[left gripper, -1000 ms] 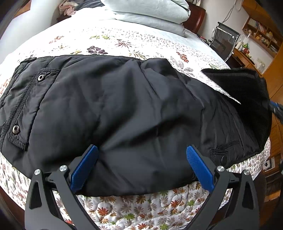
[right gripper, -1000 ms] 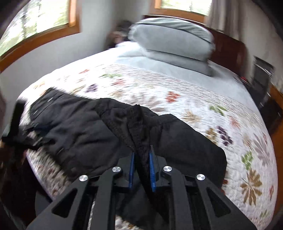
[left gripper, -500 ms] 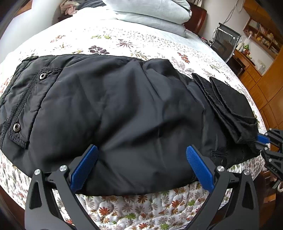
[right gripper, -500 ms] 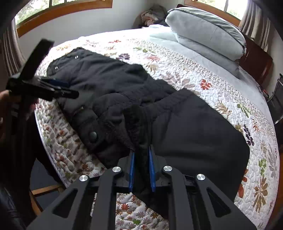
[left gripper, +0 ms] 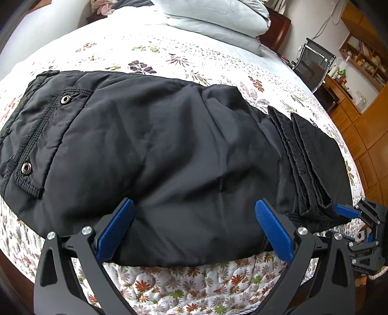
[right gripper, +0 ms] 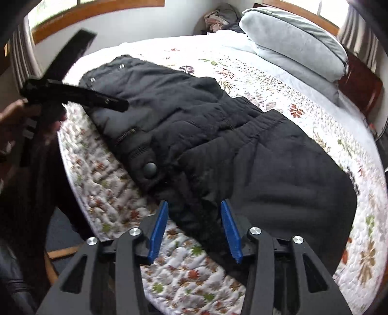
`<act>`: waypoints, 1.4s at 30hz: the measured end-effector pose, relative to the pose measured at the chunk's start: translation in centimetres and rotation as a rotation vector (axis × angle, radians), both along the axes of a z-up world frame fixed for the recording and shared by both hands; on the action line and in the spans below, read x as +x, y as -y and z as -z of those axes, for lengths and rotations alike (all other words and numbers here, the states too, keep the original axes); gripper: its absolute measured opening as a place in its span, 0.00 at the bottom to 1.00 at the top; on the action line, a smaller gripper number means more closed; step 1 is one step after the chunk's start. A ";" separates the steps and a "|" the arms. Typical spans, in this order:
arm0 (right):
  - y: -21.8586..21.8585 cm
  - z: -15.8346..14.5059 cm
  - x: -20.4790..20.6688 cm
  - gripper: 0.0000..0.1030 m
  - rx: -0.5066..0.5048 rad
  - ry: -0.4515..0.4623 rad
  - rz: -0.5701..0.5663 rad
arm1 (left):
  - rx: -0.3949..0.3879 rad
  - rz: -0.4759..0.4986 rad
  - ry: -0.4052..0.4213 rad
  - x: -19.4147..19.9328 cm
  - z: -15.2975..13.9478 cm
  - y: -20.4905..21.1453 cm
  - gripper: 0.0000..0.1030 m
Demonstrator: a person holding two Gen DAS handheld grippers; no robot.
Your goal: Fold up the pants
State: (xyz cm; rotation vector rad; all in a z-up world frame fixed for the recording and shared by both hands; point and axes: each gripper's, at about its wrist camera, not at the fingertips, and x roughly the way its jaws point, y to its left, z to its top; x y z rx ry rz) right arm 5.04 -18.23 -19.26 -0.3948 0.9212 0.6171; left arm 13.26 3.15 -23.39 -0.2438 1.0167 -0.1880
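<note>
On quilt (left gripper: 184,283): one black pants (left gripper: 169,150), two pillows (right gripper: 298,46).

Pants (left gripper: 169,150) left end cut off by the frame edge, person's hand (right gripper: 14,121) beside the pants blurred, shelf items (left gripper: 363,60) beyond the pants too small to tell

Soft daylight from the windows (right gripper: 97,14) reaches your bed evenly — no glare, faint shadows — while fisheye bending curves both views' edges, dark corners vignette, and motion blur smears your right-wrist picture's left side.
</note>
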 end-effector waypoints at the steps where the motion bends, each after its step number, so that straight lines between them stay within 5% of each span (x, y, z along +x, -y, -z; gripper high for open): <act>1: 0.5 -0.4 0.0 0.45 0.038 -0.014 0.009 | -0.002 -0.006 0.000 0.0 -0.1 -0.1 0.97; 6: 5.1 -2.8 0.8 0.44 0.286 -0.092 0.136 | -0.011 -0.053 0.006 -0.5 -0.7 -1.3 0.97; 9: 10.5 -3.7 1.8 0.53 0.409 -0.129 0.313 | -0.016 -0.092 0.013 -1.0 -1.3 -2.6 0.97; 15: 22.0 -1.4 4.5 0.66 0.544 -0.269 0.605 | 0.008 -0.135 0.027 -1.8 -2.2 -4.2 0.97; 19: 25.6 2.1 6.2 0.72 0.644 -0.396 0.653 | 0.018 -0.175 0.029 -2.3 -2.7 -5.2 0.97; 25: 24.7 6.1 8.0 0.73 0.734 -0.506 0.626 | 0.040 -0.208 0.022 -3.3 -3.2 -6.4 0.97; 27: 24.2 6.2 8.0 0.66 0.738 -0.490 0.615 | 0.053 -0.218 0.022 -3.7 -3.4 -6.9 0.97; 32: 25.6 5.4 7.1 0.23 0.783 -0.479 0.598 | 0.073 -0.267 0.017 -4.6 -3.8 -8.8 0.97; 42: 24.5 2.9 7.4 0.19 0.592 -0.383 0.553 | 0.011 -0.447 -0.016 -6.1 -3.4 -14.8 0.97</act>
